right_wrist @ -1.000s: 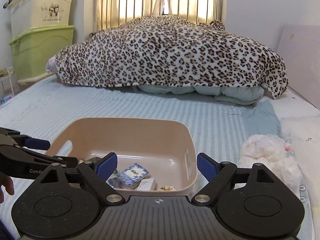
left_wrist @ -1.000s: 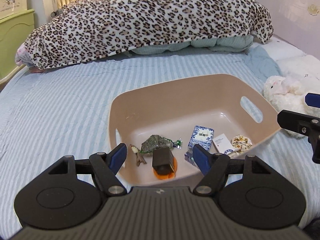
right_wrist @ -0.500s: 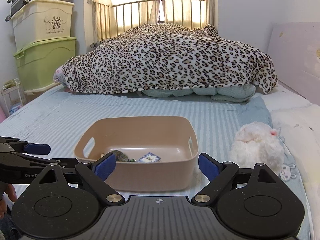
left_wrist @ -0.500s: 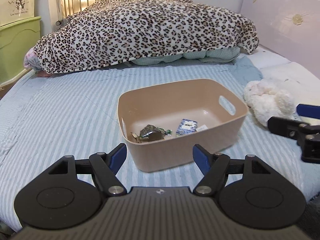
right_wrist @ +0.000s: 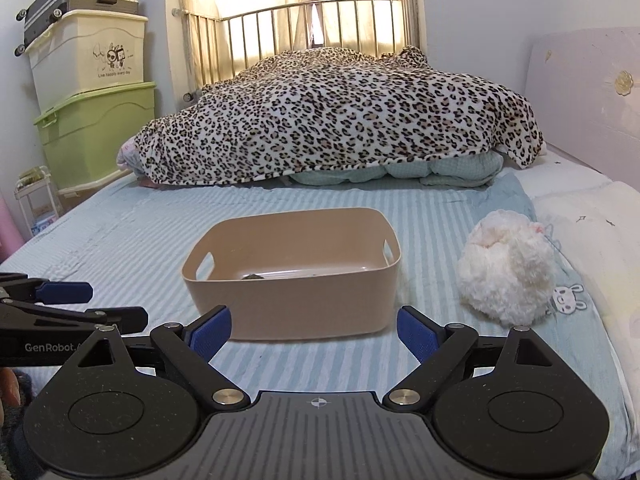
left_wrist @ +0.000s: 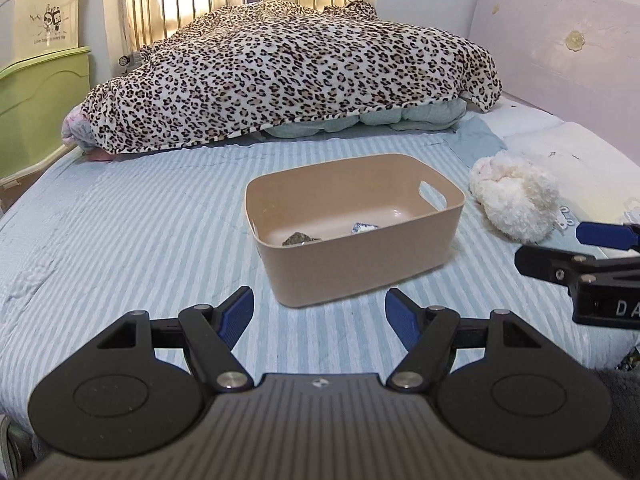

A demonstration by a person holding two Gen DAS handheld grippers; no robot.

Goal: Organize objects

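A tan plastic basket stands on the striped bed; it also shows in the right wrist view. Inside it I see the tops of a dark green packet and a blue-and-white box; the rest of its contents are hidden by the near wall. My left gripper is open and empty, held back from the basket's near side. My right gripper is open and empty, also short of the basket. Each gripper shows at the edge of the other's view.
A white fluffy plush toy lies right of the basket near a white pillow. A leopard-print blanket is heaped at the far end of the bed. Green and cream storage boxes stand at left.
Both grippers have drawn back from above the basket toward the bed's near edge, both staying open. The basket now looks smaller and its contents are mostly hidden.
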